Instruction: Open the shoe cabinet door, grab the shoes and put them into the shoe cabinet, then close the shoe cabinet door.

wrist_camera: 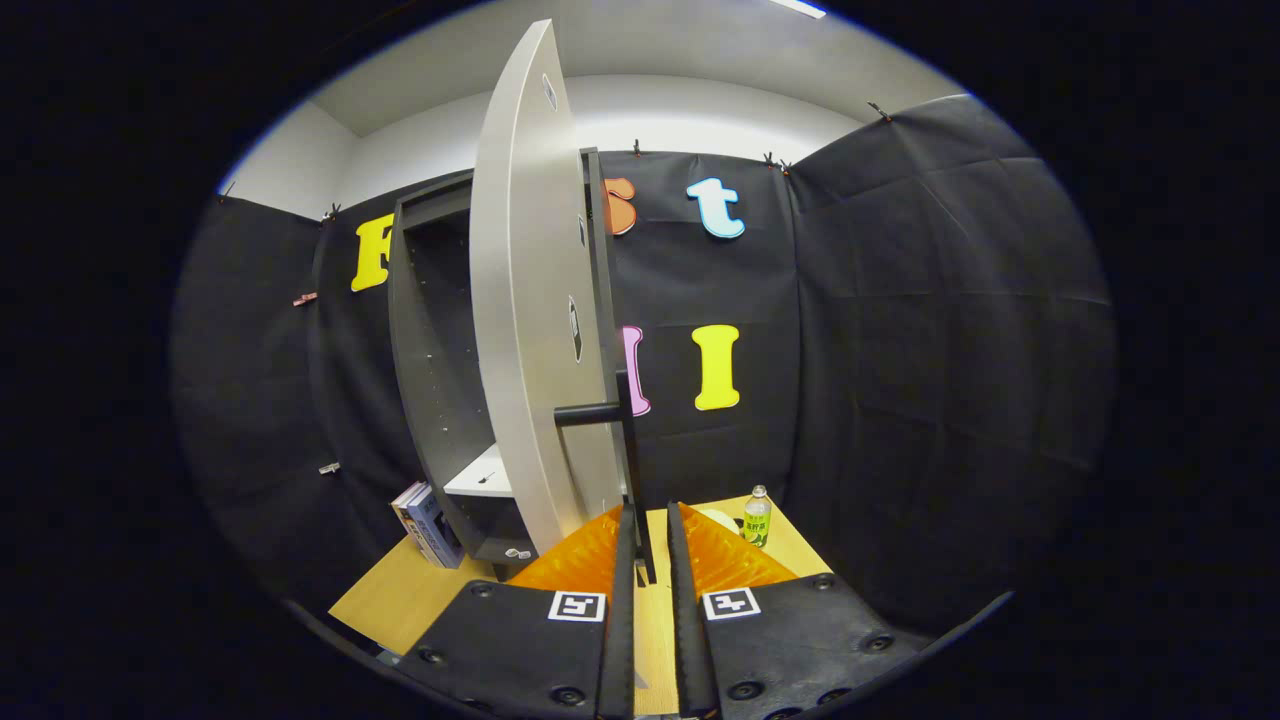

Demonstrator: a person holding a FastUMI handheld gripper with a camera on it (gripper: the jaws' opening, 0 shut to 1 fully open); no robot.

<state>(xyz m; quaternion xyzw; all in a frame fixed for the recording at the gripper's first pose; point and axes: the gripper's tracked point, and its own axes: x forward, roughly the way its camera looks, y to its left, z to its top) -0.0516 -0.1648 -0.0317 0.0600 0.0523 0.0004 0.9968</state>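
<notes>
Gripper (650, 530) fingers narrow around the handle (628, 440) of the half-open cabinet door (530, 330); cabinet (435, 370) inside looks empty, one white shelf; bottle (757, 518) beyond on table (400, 600)

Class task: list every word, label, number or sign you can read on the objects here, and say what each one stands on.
No text is legible.
Bottle: label print too small to read.
Books: cover print blurred.
Gripper: two square black-and-white markers, patterns rather than words; the door handle stands between its fingers.
</notes>
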